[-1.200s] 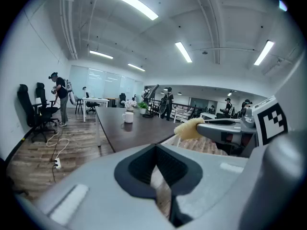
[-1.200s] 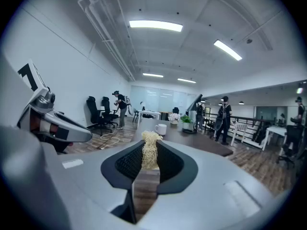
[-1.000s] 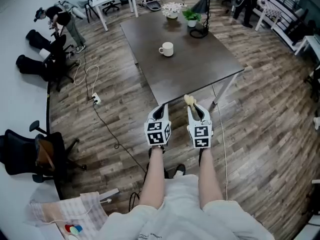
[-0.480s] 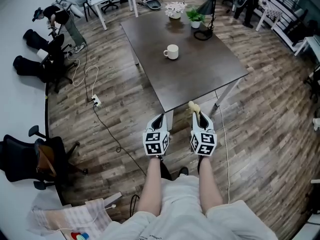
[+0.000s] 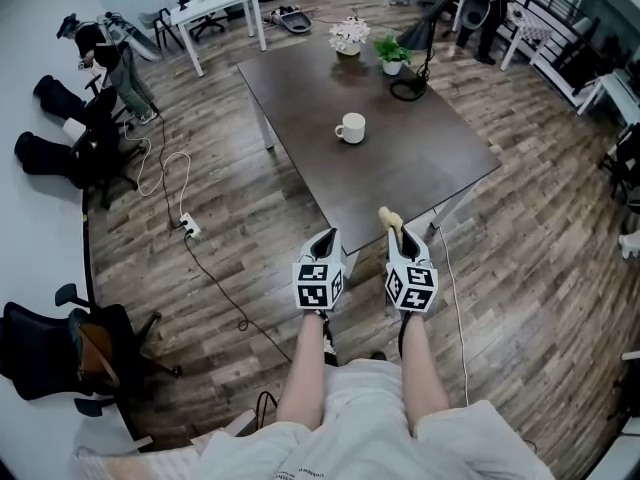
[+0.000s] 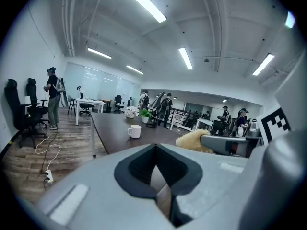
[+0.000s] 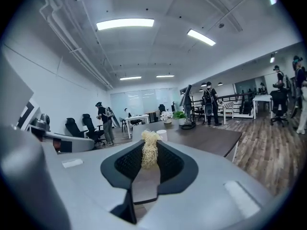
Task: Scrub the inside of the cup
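Wood-plank floor [image 5: 230, 198], open office. Nearest are the person's bare forearms with a gripper in each hand, side by side over the floor and just short of the near corner of the dark brown table [image 5: 420, 168].

Left gripper [image 5: 327, 236]: jaws closed on each other, nothing between them.

Right gripper [image 5: 398, 232]: jaws clamped on a pale yellow fibrous scrubber [image 5: 387, 217]. Its tuft sticks out past the tips, over the table's near edge.

White cup [image 5: 350, 128]: upright around mid-table, handle to the person's left. It is well apart from both grippers and from the scrubber, roughly in line with the gap between the two grippers. Nothing is touching it, and I can't see into it from here.

Further along the table are a green potted plant [image 5: 392, 50] and a pot of white flowers [image 5: 348, 32] at the far end.

On the floor to the left are a power strip [image 5: 190, 230] with a trailing cable and a black office chair [image 5: 60, 333]. A white desk [image 5: 212, 0] stands at the far side.
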Demonstrator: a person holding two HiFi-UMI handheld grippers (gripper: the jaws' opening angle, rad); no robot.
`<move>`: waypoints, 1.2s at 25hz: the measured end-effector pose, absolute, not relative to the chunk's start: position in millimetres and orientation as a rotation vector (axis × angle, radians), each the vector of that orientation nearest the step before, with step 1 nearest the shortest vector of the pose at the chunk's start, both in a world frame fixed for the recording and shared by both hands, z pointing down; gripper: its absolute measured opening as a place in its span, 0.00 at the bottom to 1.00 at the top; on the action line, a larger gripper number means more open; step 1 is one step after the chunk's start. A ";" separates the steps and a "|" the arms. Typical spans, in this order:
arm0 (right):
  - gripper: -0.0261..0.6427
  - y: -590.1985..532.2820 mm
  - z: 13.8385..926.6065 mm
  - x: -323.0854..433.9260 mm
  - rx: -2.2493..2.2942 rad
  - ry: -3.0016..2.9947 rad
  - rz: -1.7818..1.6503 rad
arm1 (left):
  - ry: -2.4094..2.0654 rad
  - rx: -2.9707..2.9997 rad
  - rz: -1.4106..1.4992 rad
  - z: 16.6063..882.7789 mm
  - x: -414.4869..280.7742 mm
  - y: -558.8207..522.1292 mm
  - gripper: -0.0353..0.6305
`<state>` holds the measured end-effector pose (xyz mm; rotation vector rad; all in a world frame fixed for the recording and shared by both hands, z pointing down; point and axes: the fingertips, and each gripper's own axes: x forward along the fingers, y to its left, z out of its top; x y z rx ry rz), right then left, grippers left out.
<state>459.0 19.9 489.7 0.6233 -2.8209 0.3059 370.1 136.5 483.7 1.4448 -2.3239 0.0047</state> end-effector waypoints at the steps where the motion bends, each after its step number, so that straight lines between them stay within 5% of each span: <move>1: 0.19 19.5 491.8 452.0 0.635 -2.818 0.324 | -2.308 1.456 0.003 486.5 363.3 137.1 0.05; 30: 0.19 58.4 498.3 275.6 0.588 -2.805 0.363 | -2.363 1.337 -0.026 497.2 197.4 230.8 0.05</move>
